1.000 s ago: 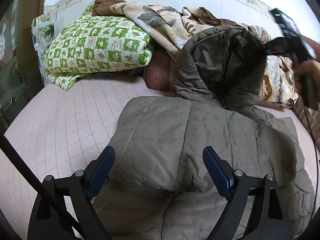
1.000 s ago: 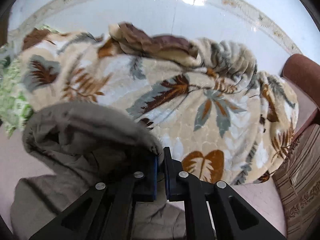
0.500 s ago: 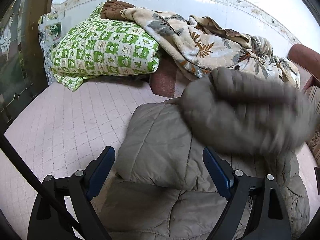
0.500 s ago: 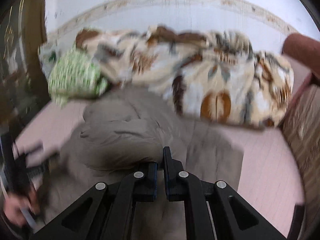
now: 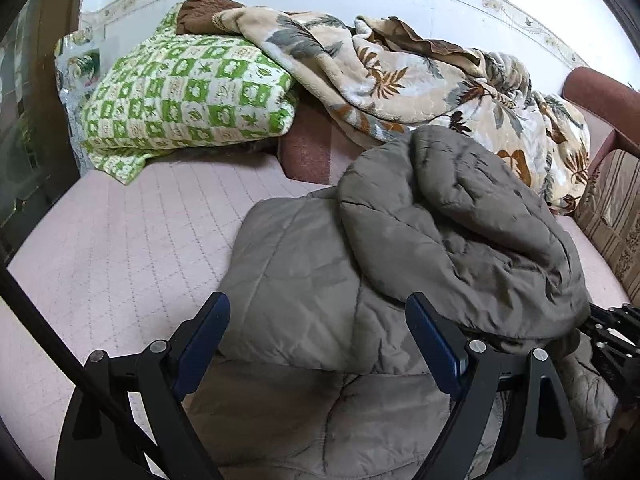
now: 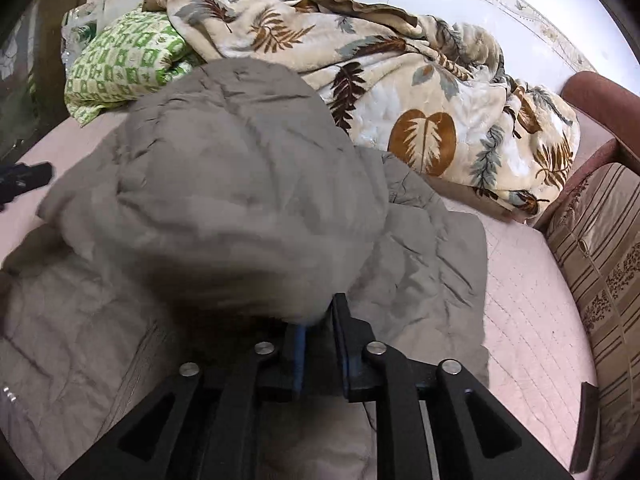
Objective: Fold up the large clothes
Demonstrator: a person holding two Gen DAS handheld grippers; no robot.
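The right hand-held gripper point(image 6: 320, 320) is carrying the upper part of the grey-brown padded jacket point(image 5: 328, 280) down over the jacket's own body. A second ago that part was lifted high against the leaf-print blanket point(image 5: 400, 80); half a second ago it was sweeping across in a blur; now it is lying as a puffy mound on the right half of the spread jacket, just short of the near hem. The fold is therefore mostly made, and I judge that what is left is to lower the edge, let go and flatten the bulge.

The right hand-held gripper's jaws are standing nearly together with a bunch of jacket fabric between them, so it is holding the jacket. In the left wrist view its black frame is showing at the right edge, tucked under the folded mound.

The left hand-held gripper point(image 5: 320, 344) is hovering over the near part of the jacket with its blue pads point(image 5: 434, 344) wide apart and nothing between them. It has hardly shifted over the last second, so it is ready to press or pinch the near edge.

The jacket is lying on the pink quilted bed point(image 5: 120, 260), well apart from the green checked quilt point(image 5: 188, 100) stacked at the head. The folded layer is looking thick and springy, so it may roll back open if it is released without being pressed down.
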